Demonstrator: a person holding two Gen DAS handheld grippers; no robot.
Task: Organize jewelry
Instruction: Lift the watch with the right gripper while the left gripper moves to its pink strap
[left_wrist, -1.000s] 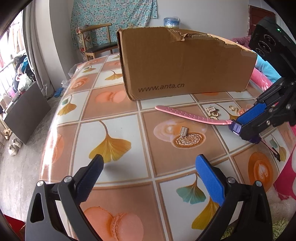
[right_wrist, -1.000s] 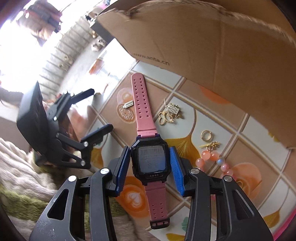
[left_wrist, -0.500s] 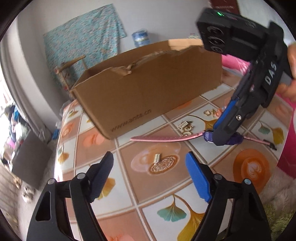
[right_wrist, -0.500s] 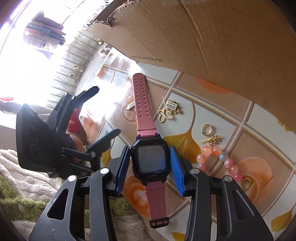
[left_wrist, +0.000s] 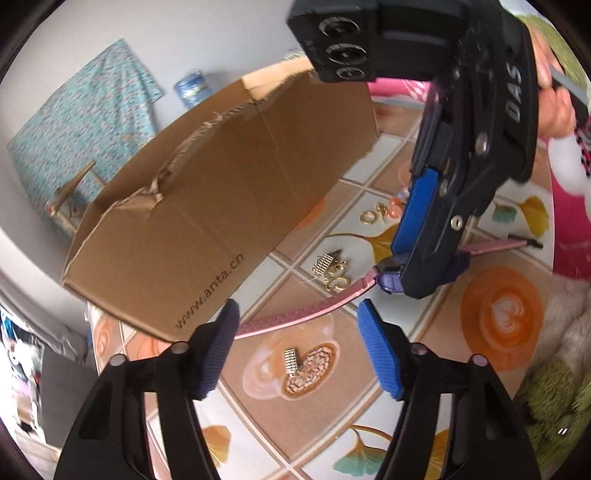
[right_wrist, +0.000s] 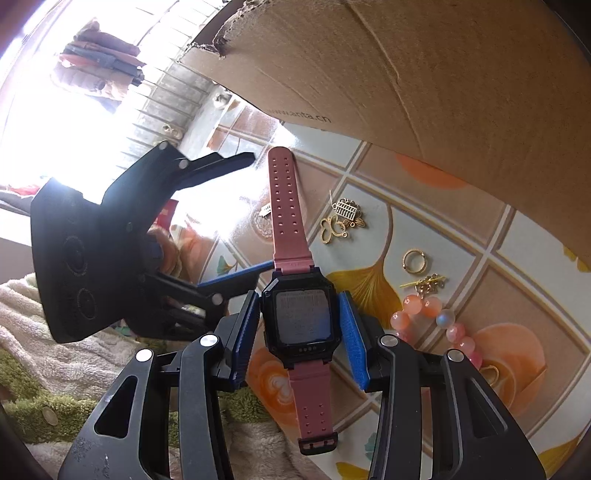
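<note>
A: Left gripper (left_wrist: 295, 347) status?
B: Jaws apart, empty, above the desk (left_wrist: 443, 325)

A: Right gripper (right_wrist: 301, 323)?
B: It clamped the watch (right_wrist: 301, 321) by its rigid case; the soft straps drooped, likely light

The left wrist camera sits just behind the left hand-held gripper (left_wrist: 295, 347), low and close over the table (left_wrist: 436, 317), tilted, and looks forward along its fingers toward the box (left_wrist: 221, 206) and the wall beyond. The right wrist camera rides behind the right hand-held gripper (right_wrist: 301, 325), looking steeply down at the table (right_wrist: 458, 240) from close, toward the box (right_wrist: 424, 70) and a bright window. The two views look across each other: each shows the other gripper, the right (left_wrist: 436, 236) in the left view, the left (right_wrist: 236, 214) in the right. Both share the watch (left_wrist: 295, 317) (right_wrist: 301, 317), the gold charms (left_wrist: 330, 269) (right_wrist: 341, 219), the ring (left_wrist: 367, 217) (right_wrist: 413, 261) and the box's printed face.
</note>
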